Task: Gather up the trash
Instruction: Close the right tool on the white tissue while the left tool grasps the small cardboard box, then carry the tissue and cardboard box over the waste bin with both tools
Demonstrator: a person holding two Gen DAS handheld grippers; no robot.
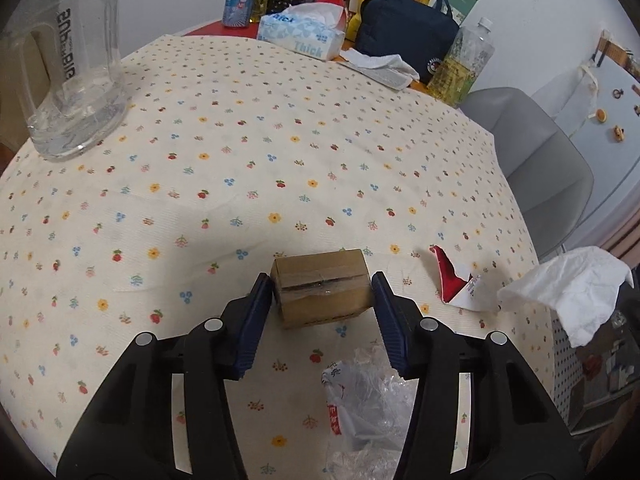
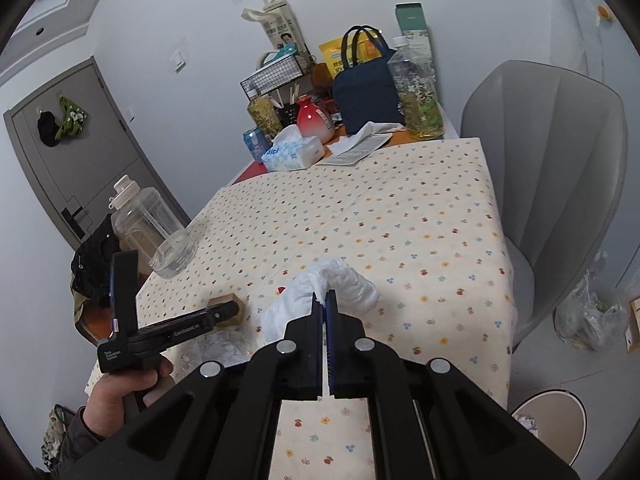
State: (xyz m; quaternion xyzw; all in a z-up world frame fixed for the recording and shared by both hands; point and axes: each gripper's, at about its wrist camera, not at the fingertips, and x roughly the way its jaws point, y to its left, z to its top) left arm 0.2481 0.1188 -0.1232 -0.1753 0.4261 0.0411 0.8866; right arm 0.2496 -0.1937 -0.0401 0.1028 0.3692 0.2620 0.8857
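A small brown cardboard box (image 1: pixel 320 268) lies on the flowered tablecloth (image 1: pixel 280 140). My left gripper (image 1: pixel 321 286) has it between its blue pads, which touch both sides. A torn red-and-white wrapper (image 1: pixel 456 284) lies to the box's right, and crumpled clear plastic (image 1: pixel 368 400) lies under the gripper. My right gripper (image 2: pixel 323 296) is shut on a crumpled white tissue (image 2: pixel 344 280), held above the table's near part. The same tissue (image 1: pixel 568 288) hangs at the right of the left wrist view. A hand (image 2: pixel 120 384) holds the left gripper's handle.
A clear water jug (image 1: pixel 76 80) stands at the table's left. Tissue box (image 1: pixel 300 34), blue can (image 1: pixel 240 4), dark bag (image 1: pixel 404 36) and bottle (image 1: pixel 464 64) crowd the far end. A grey chair (image 2: pixel 560 184) stands right of the table; a round bin (image 2: pixel 556 420) and plastic bag (image 2: pixel 592 316) are on the floor.
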